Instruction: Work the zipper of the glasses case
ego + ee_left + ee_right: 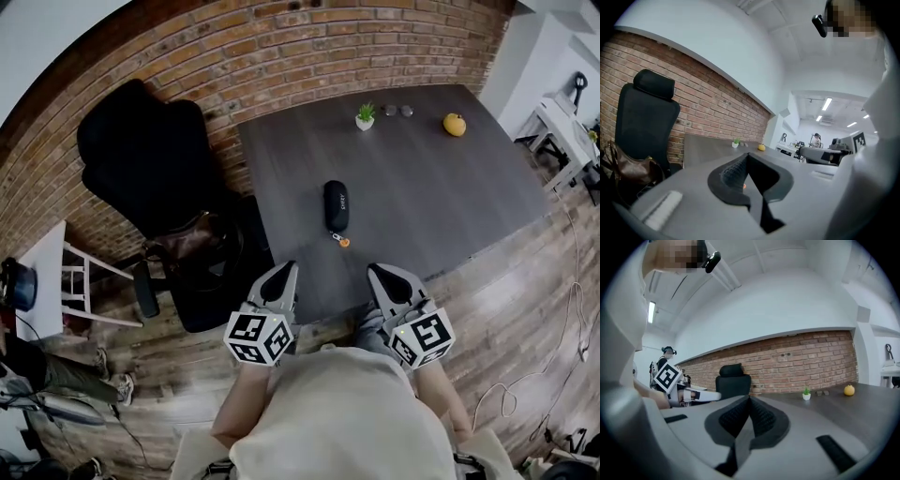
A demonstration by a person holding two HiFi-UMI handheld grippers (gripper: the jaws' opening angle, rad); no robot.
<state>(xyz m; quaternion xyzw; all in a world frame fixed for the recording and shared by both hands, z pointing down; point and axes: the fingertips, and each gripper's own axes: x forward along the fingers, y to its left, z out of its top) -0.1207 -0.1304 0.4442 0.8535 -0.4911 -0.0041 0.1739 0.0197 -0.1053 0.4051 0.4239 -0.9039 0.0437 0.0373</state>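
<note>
The black oval glasses case (336, 205) lies alone near the middle of the dark grey wooden table (441, 197). It is set lengthwise away from the person, and its small orange zipper pull (344, 243) hangs off the end nearest them. Nothing is touching it.

The person holds both tools up at the table's near edge, well short of the case and pointing roughly level towards it. The left gripper (284, 269) has its two black ribbed jaws pressed together with nothing between them, which its own view confirms (748, 154). The right gripper (380, 270) is the same, its jaws closed against each other and empty (750, 398). The case sits out ahead, between the lines of the two grippers.

At the far edge of the table stand a small green plant in a white pot (365, 116) and a round yellow fruit (454, 124), well apart from the case. A black high-backed office chair (150, 159) stands to the left of the table against the red brick wall (281, 56), with a brown bag (192, 246) on its seat.
</note>
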